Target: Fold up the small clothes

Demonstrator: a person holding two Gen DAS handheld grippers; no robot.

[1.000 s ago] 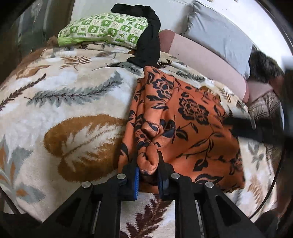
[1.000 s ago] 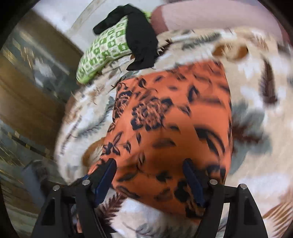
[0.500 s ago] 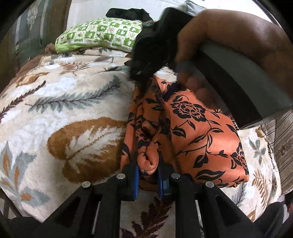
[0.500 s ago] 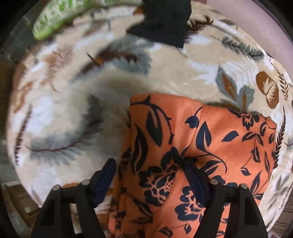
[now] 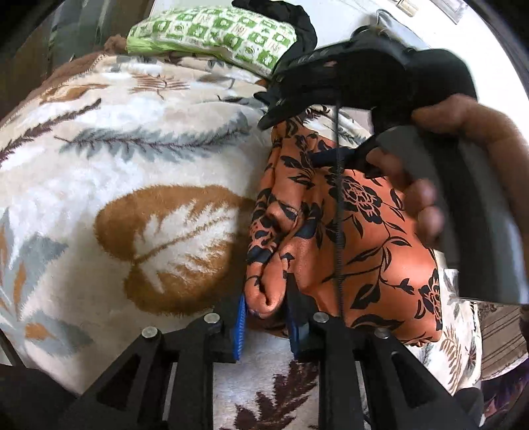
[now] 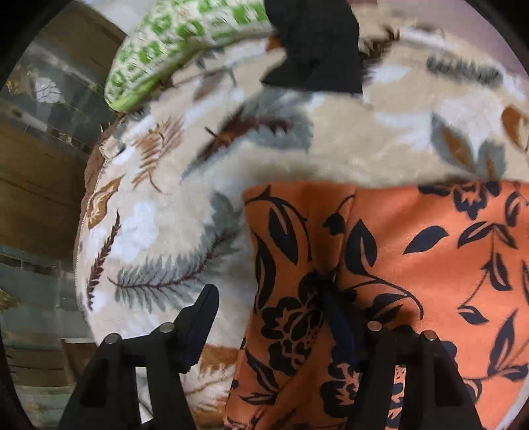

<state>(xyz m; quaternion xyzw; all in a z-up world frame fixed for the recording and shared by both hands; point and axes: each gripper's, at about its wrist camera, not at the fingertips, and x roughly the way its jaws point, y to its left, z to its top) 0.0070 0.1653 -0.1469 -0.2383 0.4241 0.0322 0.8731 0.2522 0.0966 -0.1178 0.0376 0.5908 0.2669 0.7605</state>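
An orange garment with a black flower print (image 5: 357, 231) lies on a cream blanket with leaf patterns (image 5: 132, 185). My left gripper (image 5: 266, 314) is shut on a bunched near edge of the orange garment. In the left wrist view the right gripper (image 5: 287, 109) reaches over the garment's far corner, held by a hand. In the right wrist view my right gripper (image 6: 274, 317) is open, its jaws straddling the left edge of the orange garment (image 6: 396, 264); the right finger presses into the cloth.
A green and white patterned pillow (image 5: 211, 39) lies at the head of the bed with a black garment (image 5: 291, 20) draped over it. The black garment also shows in the right wrist view (image 6: 317, 46). A wooden wall (image 6: 39, 165) lies beyond the bed's left edge.
My right gripper has swung across to the garment's far left corner and lowered onto its edge. The left gripper keeps its hold on the near edge, barely moving.
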